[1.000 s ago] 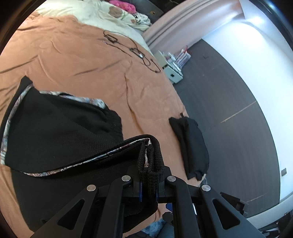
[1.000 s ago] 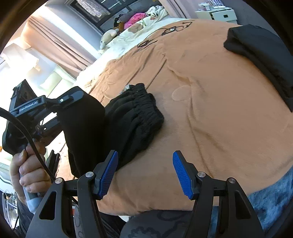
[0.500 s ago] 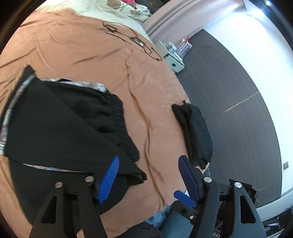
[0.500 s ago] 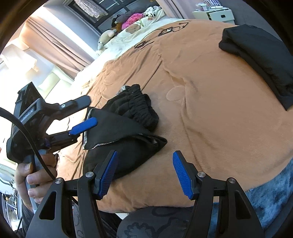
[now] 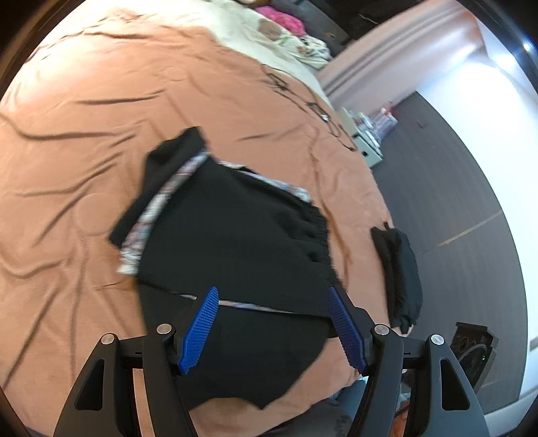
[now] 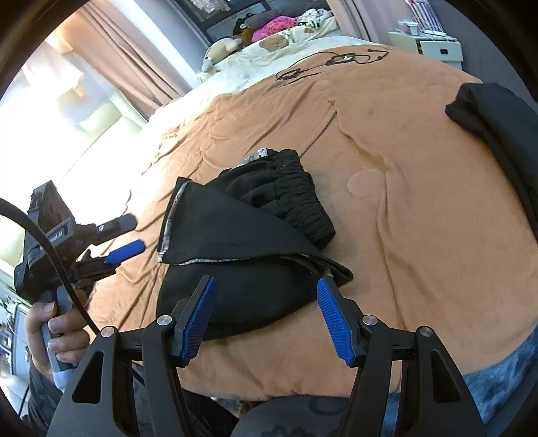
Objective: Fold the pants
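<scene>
Black pants [image 5: 235,242] with a patterned side stripe lie folded over on the brown bedspread [image 5: 84,134], near its front edge. The gathered waistband [image 6: 302,205] lies on the far right of the pile. My left gripper [image 5: 274,322] is open and empty, just above the pants' near edge. In the right wrist view the pants [image 6: 242,248] lie ahead of my right gripper [image 6: 264,316], which is open and empty. The left gripper [image 6: 126,237] shows there too, held in a hand to the left of the pants, jaws apart.
A second folded black garment [image 5: 400,269] lies at the bed's right edge; it also shows in the right wrist view [image 6: 501,121]. Black cables [image 6: 329,64] lie farther up the bed. Pillows and plush toys [image 6: 269,30] sit at the head. A white bedside unit [image 5: 366,148] stands on dark floor.
My left gripper opened and let go of the pants' edge. The lifted part dropped flat onto the pile. The left gripper then drew back to the left.
</scene>
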`<state>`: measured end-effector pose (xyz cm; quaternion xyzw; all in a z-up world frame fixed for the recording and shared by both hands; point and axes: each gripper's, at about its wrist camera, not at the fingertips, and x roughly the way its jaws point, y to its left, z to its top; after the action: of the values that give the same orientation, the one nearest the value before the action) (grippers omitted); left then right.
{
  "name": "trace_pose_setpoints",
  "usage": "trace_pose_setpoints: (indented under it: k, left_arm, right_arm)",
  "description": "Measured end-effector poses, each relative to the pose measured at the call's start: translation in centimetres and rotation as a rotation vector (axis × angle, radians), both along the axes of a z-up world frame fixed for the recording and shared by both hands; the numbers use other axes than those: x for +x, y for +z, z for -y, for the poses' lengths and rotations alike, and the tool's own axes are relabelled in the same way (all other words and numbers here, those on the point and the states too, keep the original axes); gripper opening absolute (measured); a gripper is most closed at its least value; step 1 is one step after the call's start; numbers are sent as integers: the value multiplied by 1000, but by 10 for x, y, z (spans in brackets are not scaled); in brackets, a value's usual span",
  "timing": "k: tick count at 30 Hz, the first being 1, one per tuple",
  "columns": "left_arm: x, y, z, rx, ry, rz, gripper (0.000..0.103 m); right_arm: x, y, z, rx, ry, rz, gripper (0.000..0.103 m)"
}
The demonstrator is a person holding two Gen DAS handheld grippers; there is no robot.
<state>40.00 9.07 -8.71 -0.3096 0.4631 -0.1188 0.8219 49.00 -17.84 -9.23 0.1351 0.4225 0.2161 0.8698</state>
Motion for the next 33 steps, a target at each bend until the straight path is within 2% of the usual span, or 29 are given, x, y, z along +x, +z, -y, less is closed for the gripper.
trace_pose_setpoints:
  k: [5,21,24,31,32,33]
  left_arm:
    - [0,-19,-24,-16,29,-39,75]
    - [23,-84,-59,31,73,-137,75]
    - [30,-91,-61,48,78,-140,75]
    - [44,-94,-64,82,76,-91,75]
    - [44,-92,-64,88,80,-85,71]
    - [44,-90,-65,95,83,-76,58]
  right_arm:
    - [9,0,-4,-40,-9,-15,61]
    - [32,-8,1,-138,4,-72,61]
    - [36,-13,3,-154,19,-84,61]
    - [44,-26,-1,-201,76,-105,61]
    - [45,-28,-1,-206,80,-106,61]
    - [47,-30,-1,-210,85,-108,61]
